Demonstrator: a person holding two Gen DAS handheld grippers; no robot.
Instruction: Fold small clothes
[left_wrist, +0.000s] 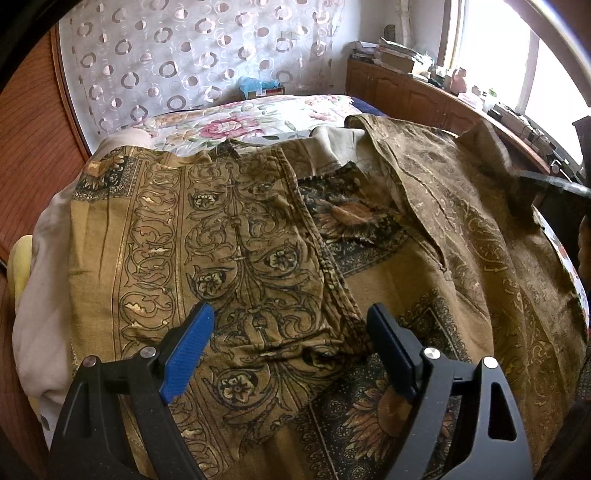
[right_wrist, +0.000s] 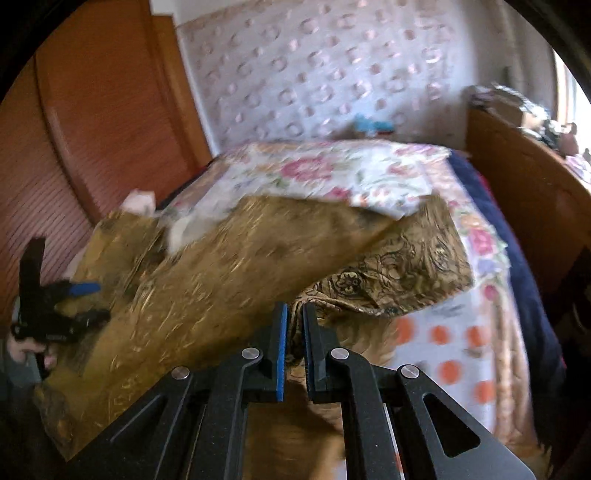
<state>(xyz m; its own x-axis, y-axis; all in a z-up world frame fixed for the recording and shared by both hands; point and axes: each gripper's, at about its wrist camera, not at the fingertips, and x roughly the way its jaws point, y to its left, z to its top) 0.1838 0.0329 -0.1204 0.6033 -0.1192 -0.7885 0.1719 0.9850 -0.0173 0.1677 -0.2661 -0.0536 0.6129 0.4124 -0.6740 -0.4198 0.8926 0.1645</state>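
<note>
L gripper (left_wrist: 290, 325) angled down over the bed, black frame w/ blue pads, jaws wide apart, nothing between them; pads hang just above the cloth, contact can't tell. In the right wrist view it shows at the bed's left edge (right_wrist: 79, 295), a hand (right_wrist: 22, 349) on its grip.

R gripper (right_wrist: 294, 325) also angled down, at the bed's near edge, jaws nearly together and pinched on a bunched fold of the olive-gold printed garment w/ black scroll and flower pattern (right_wrist: 229, 280). Cloth rises from the pinch and spreads up-left as a lifted flap; that view is blurred, detail poor.

Garment (left_wrist: 229, 236) covers most of the near half of the bed, reaching the left and near edges. Left part lies flat, vertical ornamental bands facing up. Right part is turned over, duller reverse side showing, w/ creases. Dark sunflower panels show mid and near-right.

Under it: white floral bedsheet w/ pink roses (left_wrist: 236, 118) toward the far edge, pale cream cloth (left_wrist: 40, 280) along the left edge
</note>
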